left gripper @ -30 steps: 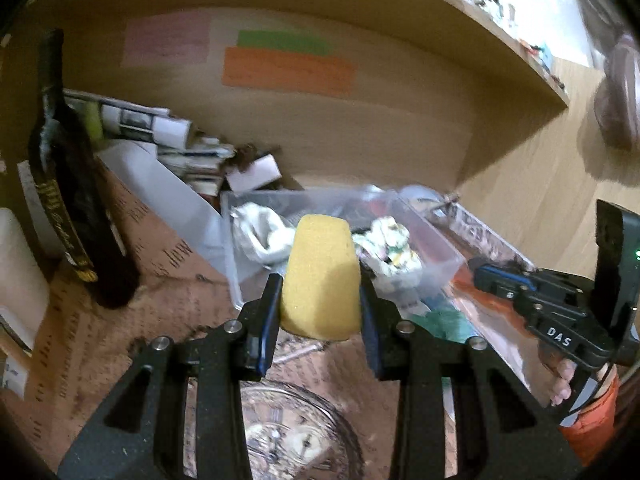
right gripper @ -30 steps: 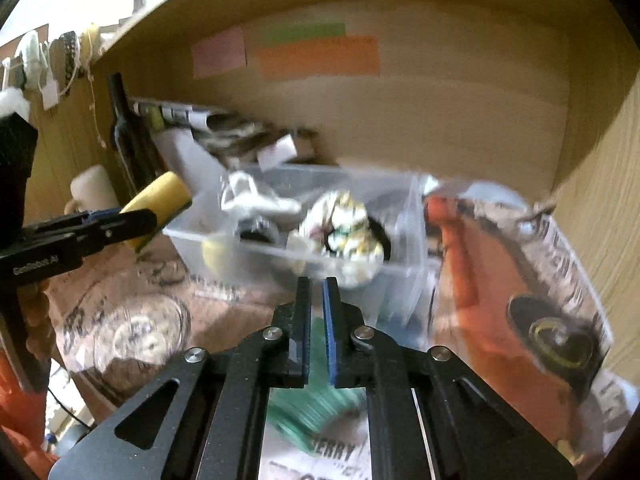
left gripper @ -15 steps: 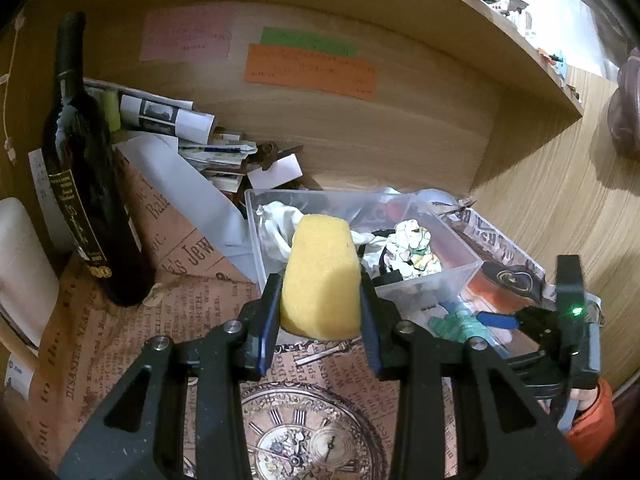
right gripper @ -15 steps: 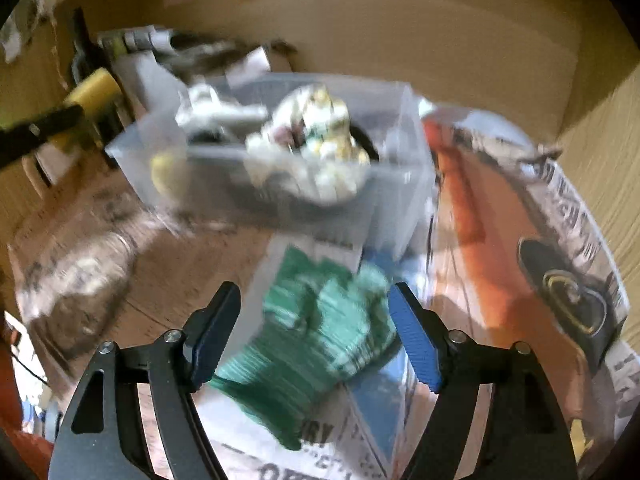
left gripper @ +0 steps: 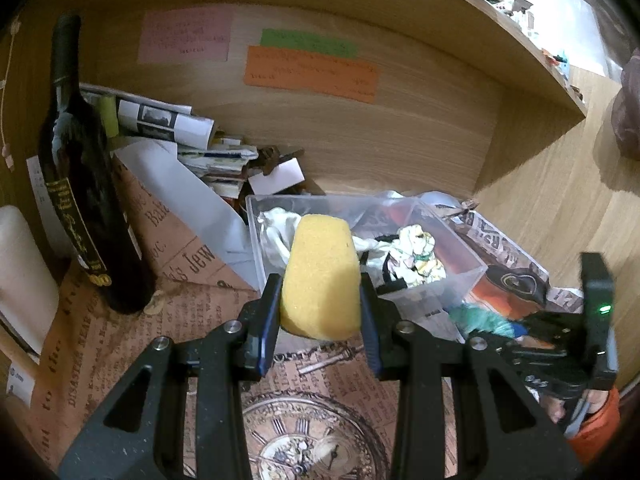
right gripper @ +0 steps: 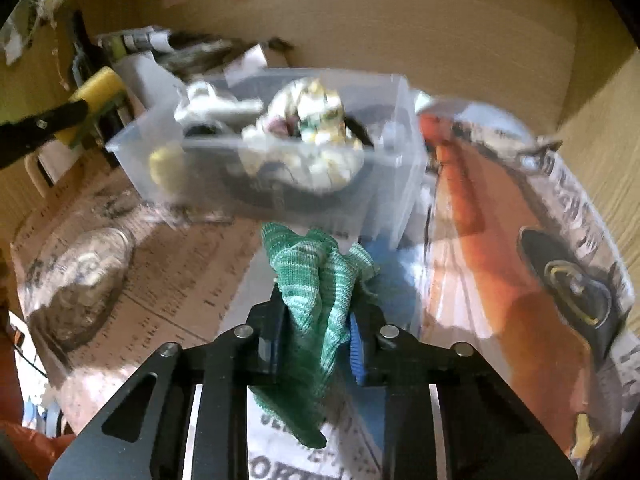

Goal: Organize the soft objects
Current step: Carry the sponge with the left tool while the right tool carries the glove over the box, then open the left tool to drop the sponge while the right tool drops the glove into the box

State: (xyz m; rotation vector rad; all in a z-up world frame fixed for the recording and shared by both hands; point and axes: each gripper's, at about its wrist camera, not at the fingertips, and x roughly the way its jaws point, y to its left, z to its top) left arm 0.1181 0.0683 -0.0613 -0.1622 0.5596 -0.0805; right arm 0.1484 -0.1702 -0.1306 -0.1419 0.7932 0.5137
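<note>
My left gripper (left gripper: 320, 292) is shut on a yellow sponge (left gripper: 320, 276), held upright in the air just in front of a clear plastic bin (left gripper: 256, 240). The bin holds a white cloth (left gripper: 276, 232) and a crumpled patterned cloth (left gripper: 418, 250). In the right wrist view a green knitted cloth (right gripper: 312, 280) bunches up between the pads of my right gripper (right gripper: 316, 320), whose jaws are closing on it, just before the bin's (right gripper: 400, 184) near wall. The sponge (right gripper: 98, 84) shows at far left there.
A dark wine bottle (left gripper: 80, 184) stands at the left beside rolled newspapers (left gripper: 160, 116). Printed papers cover the desk, one with a clock face (left gripper: 312, 440), one orange (right gripper: 472, 208). A wooden back wall with coloured notes (left gripper: 312, 72) and a shelf overhead enclose the space.
My right gripper opened wide, sank over the green cloth and closed around it. The left gripper kept the sponge in about the same spot.
</note>
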